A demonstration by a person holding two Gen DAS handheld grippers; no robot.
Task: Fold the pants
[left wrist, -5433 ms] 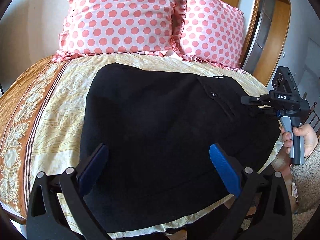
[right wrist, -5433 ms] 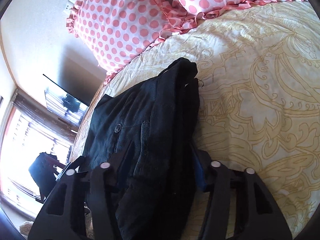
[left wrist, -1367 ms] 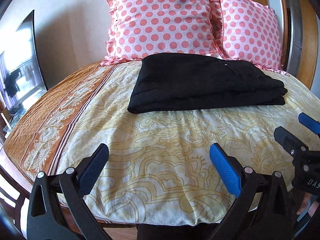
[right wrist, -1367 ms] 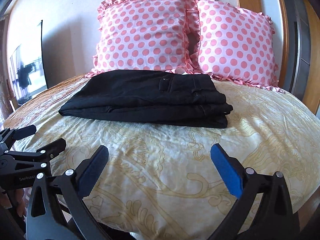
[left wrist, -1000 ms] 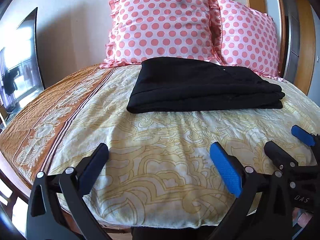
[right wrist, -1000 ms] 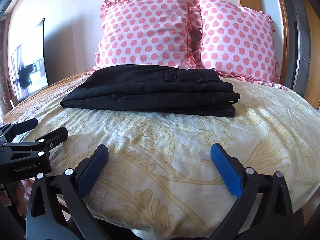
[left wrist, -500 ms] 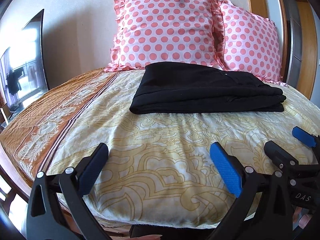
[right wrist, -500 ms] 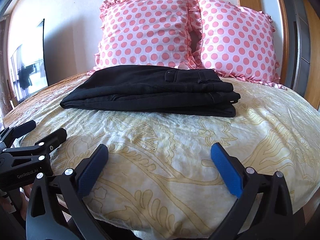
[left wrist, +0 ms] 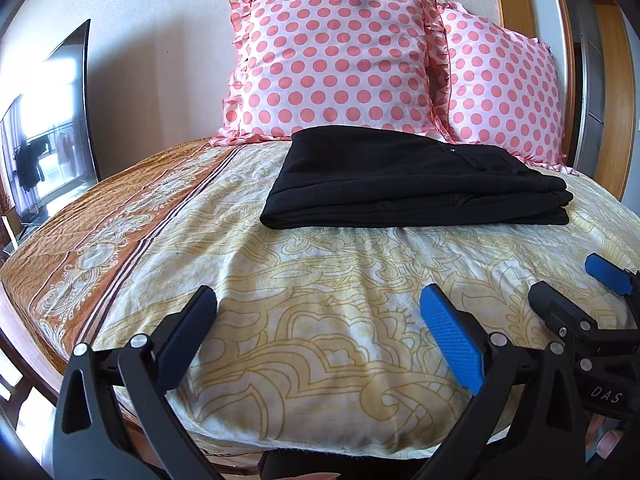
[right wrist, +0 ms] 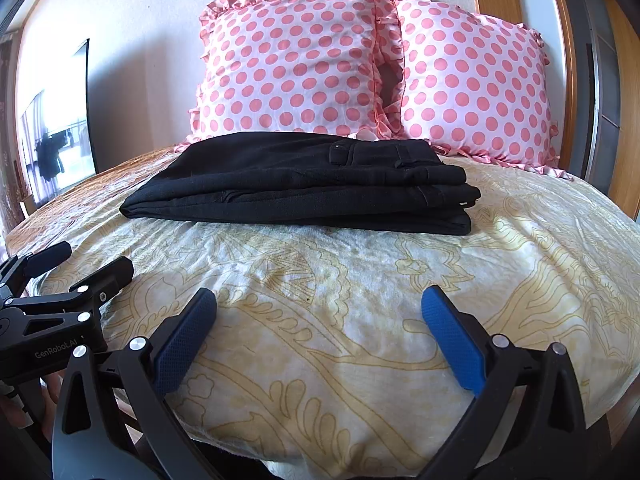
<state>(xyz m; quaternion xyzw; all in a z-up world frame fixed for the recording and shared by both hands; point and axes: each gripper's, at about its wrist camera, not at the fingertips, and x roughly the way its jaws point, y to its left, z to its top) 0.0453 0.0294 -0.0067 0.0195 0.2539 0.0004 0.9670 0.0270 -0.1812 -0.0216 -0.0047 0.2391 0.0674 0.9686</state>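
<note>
Pants point(left wrist: 412, 178) folded, frame center on bed point(left wrist: 320, 320). Left gripper point(left wrist: 318, 334) and right gripper point(right wrist: 320, 334) both spread wide, empty (labels: "DAS" lower right, "GenRobot.AI" lower left).

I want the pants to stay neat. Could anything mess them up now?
Maybe. The folded black pants lie on a soft, rounded bedspread, so the stacked layers at their right end might slip apart. Both the left gripper and right gripper are open and well clear; reaching in again could snag the fold.
</note>
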